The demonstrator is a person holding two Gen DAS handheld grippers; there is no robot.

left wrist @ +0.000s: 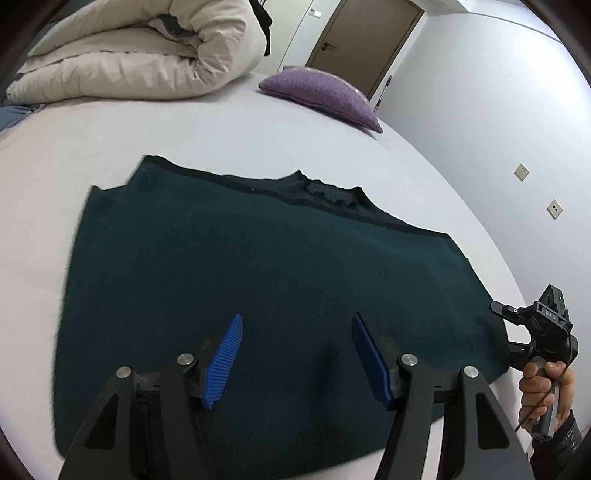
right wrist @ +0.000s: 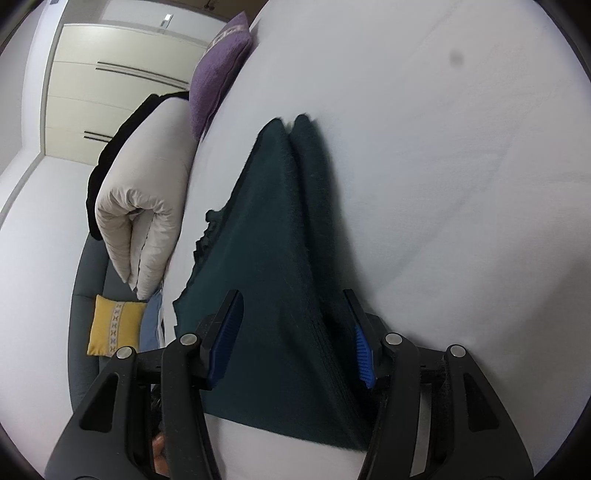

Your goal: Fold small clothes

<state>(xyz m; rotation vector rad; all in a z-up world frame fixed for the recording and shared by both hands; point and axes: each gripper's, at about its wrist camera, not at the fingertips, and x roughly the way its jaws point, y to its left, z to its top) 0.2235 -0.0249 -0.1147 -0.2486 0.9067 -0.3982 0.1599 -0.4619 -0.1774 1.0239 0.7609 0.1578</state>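
Note:
A dark green sweater lies flat on the white bed, its collar at the far side. My left gripper hovers open over the near part of the sweater, with nothing between its blue pads. At the sweater's right edge a hand holds my right gripper. In the right wrist view, my right gripper stands open and rolled on its side. The layered edge of the sweater runs between its fingers, and the pads do not press on it.
A rolled cream duvet and a purple pillow lie at the far end of the bed. A wall runs along the bed's right side, with a door behind. A yellow cushion sits on a grey seat beside the bed.

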